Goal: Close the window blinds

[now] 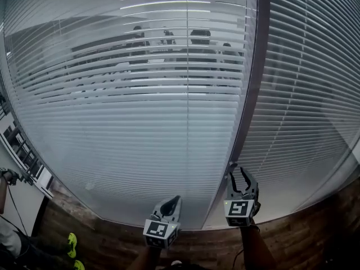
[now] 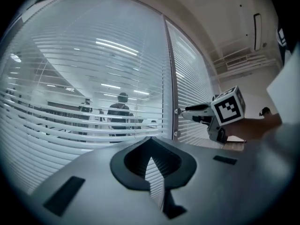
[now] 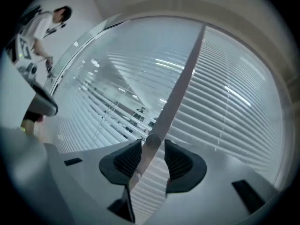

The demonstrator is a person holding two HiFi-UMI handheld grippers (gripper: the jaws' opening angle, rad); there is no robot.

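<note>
Window blinds (image 1: 140,94) show gaps, so the right gripper (image 1: 237,176) straddles the knob (image 3: 151,141) on the frame post (image 1: 256,66), jaws apart, ready to twist, while the left gripper (image 1: 174,200) idles beside that post, jaws together.

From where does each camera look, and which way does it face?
Head view: on the person's head, facing the blinds and down; left gripper, right gripper and forearms show.
Left gripper view: on the left gripper, facing the blinds along its shut jaws.
Right gripper view: on the right gripper, facing the window post along its open jaws, knob between them.
Shared: head and left gripper views both show the right gripper by the post.
</note>
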